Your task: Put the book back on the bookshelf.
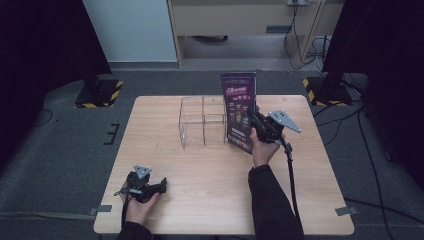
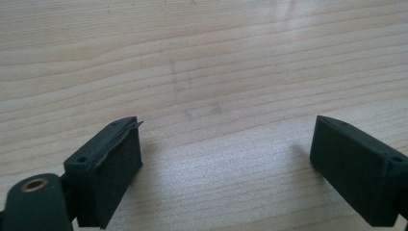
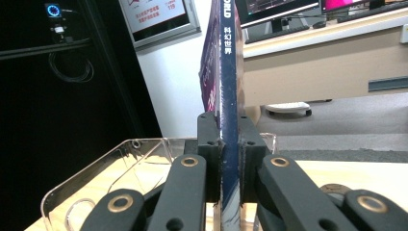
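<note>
A thin purple magazine [image 1: 239, 110] stands upright just right of a clear plastic organizer [image 1: 202, 122] at the table's far middle. My right gripper [image 1: 255, 119] is shut on its spine edge; in the right gripper view both black pads clamp the dark blue spine [image 3: 230, 96], with the clear organizer [image 3: 120, 168] to the left. My left gripper [image 1: 161, 186] rests low at the near left of the table, held in a hand. In the left gripper view its jaws stand wide apart over bare wood, and the left gripper [image 2: 226, 159] holds nothing.
The wooden table [image 1: 175, 165] has open surface between the two hands. Black stands with yellow-striped bases [image 1: 100, 92] sit on the floor beyond the far corners. A cable [image 1: 290, 175] trails from the right gripper along the forearm.
</note>
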Action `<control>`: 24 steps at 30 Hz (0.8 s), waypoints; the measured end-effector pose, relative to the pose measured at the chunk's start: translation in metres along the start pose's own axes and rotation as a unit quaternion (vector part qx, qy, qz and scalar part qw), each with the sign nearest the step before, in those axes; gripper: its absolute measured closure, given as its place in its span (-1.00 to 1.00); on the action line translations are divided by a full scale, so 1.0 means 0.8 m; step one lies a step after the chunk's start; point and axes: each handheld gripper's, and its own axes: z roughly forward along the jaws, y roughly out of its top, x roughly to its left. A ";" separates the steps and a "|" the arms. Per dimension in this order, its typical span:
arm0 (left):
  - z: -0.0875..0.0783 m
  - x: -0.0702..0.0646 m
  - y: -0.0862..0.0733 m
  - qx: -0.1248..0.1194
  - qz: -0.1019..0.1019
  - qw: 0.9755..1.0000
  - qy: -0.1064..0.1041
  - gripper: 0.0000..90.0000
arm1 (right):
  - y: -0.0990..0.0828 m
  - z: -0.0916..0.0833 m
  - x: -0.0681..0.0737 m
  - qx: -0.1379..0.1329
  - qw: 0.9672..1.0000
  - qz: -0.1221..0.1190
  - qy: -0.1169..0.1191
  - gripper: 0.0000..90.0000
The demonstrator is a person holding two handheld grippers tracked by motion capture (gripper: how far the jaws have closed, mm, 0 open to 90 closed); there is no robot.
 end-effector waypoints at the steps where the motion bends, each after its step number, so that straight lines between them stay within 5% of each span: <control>1: 0.000 0.000 0.000 0.000 0.000 1.000 0.000 -0.78 | -0.002 -0.002 -0.001 0.001 1.000 0.005 0.002 0.87; 24: 0.000 0.000 0.000 0.000 0.000 1.000 0.001 -0.78 | -0.011 -0.021 0.000 0.022 0.999 -0.022 0.016 0.77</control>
